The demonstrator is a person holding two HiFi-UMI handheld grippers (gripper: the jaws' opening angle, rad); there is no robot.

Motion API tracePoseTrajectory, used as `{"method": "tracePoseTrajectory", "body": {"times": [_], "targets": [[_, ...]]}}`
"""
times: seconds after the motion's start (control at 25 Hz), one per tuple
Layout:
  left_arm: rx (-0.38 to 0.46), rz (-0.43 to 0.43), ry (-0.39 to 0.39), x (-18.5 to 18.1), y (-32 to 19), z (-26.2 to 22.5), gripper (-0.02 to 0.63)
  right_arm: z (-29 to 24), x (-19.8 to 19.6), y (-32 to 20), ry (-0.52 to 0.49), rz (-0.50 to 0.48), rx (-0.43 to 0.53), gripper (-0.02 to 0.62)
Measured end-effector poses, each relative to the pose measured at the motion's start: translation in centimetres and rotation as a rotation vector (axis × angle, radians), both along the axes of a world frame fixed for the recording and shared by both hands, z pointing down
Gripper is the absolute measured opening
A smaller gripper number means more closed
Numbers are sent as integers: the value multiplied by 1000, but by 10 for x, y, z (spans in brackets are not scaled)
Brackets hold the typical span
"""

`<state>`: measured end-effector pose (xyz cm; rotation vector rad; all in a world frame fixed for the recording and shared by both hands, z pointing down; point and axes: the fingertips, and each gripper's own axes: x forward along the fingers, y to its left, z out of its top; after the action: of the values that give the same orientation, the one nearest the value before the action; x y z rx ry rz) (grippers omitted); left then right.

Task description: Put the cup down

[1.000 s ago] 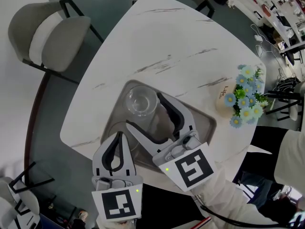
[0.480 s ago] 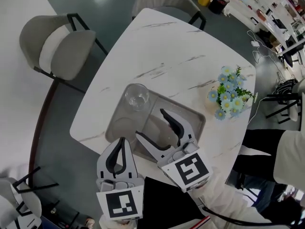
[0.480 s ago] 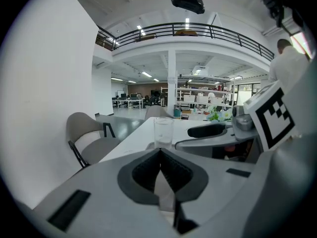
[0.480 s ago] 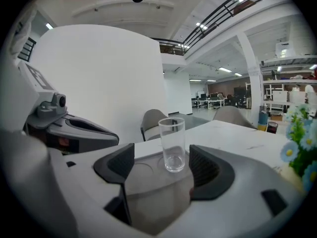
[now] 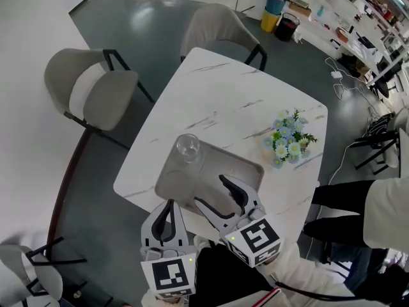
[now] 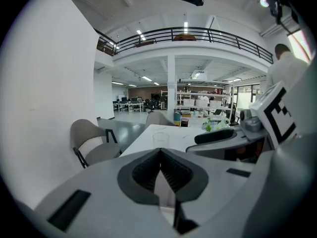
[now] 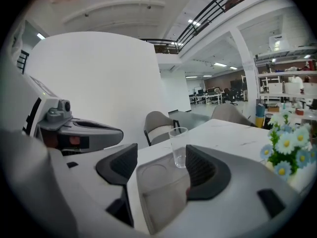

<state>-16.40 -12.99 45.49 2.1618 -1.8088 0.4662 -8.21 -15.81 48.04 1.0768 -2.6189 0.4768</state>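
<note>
A clear glass cup (image 5: 187, 147) stands upright on the far left corner of a grey tray (image 5: 239, 168) on the white marble table (image 5: 223, 101). My right gripper (image 5: 211, 192) hovers above the tray's near side, open; its jaws have just been closing a little, with nothing between them. In the right gripper view the cup (image 7: 178, 147) stands well beyond the right gripper (image 7: 161, 167), apart from both pads. My left gripper (image 5: 169, 204) is shut and empty at the table's near edge, left of the right one. The left gripper (image 6: 159, 151) points toward the cup (image 6: 160, 139).
A small vase of blue and white flowers (image 5: 285, 141) stands on the table right of the tray. Grey chairs sit at the left (image 5: 96, 88) and the far side (image 5: 217, 24). A person's legs (image 5: 348, 200) are at the right of the table.
Both grippers have drawn back from the tray toward me and risen. The cup stays upright on the tray. The table looks smaller and farther below.
</note>
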Motion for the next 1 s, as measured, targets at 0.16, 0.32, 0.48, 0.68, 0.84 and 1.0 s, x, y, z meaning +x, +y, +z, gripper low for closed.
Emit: {"method": "tracePoseTrajectory", "body": {"times": [0.16, 0.32, 0.48, 0.68, 0.84, 1.0], "targets": [[-16, 18, -27, -2, 11, -17, 9, -22, 6, 13, -11, 27, -20, 263], [-16, 17, -36, -7, 26, -39, 9, -49, 10, 27, -14, 34, -8, 218], [-30, 5, -26, -15, 44, -54, 9, -85, 19, 32, -4, 67, 42, 133], [-19, 10, -18, -12, 62, -79, 9, -111, 23, 51, -39, 63, 33, 101], [9, 26, -21, -4, 69, -103, 9, -129, 29, 64, -44, 65, 44, 66], [22, 34, -10, 3, 75, -118, 9, -147, 35, 73, -67, 77, 58, 59]]}}
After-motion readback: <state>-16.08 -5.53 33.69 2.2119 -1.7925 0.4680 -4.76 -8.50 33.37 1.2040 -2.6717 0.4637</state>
